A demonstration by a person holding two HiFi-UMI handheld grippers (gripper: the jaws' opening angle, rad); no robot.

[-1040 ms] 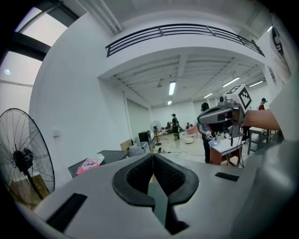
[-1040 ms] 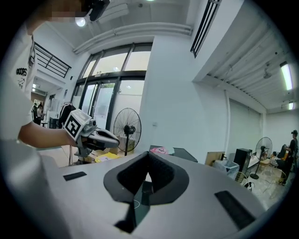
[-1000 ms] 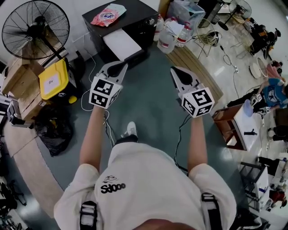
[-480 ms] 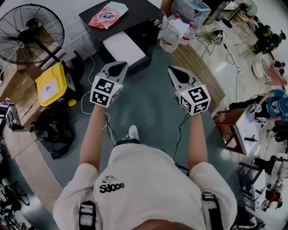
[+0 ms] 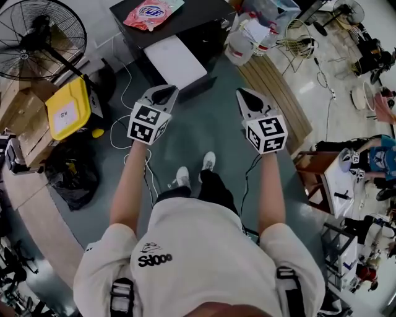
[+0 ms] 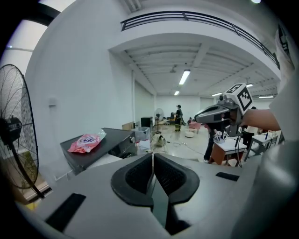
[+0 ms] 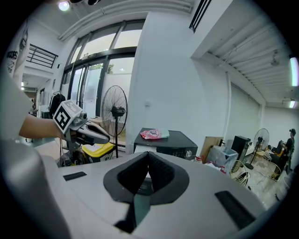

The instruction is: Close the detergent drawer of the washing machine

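Black washing machine point(image 5: 201, 21) stands ahead of both grippers, apart from them.
A white part point(image 5: 175, 60) juts from its front; whether that is the drawer cannot be told. The print on the pink bag point(image 5: 151, 11) on top is unreadable. The left gripper point(image 5: 163, 93) and the right gripper point(image 5: 246, 99) are clenched on nothing.

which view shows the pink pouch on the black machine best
Head view: the pink pouch is seen flat-on and largest, on top of the black machine. Left gripper view shows it smaller and edge-on; right gripper view shows it tiny and distant.
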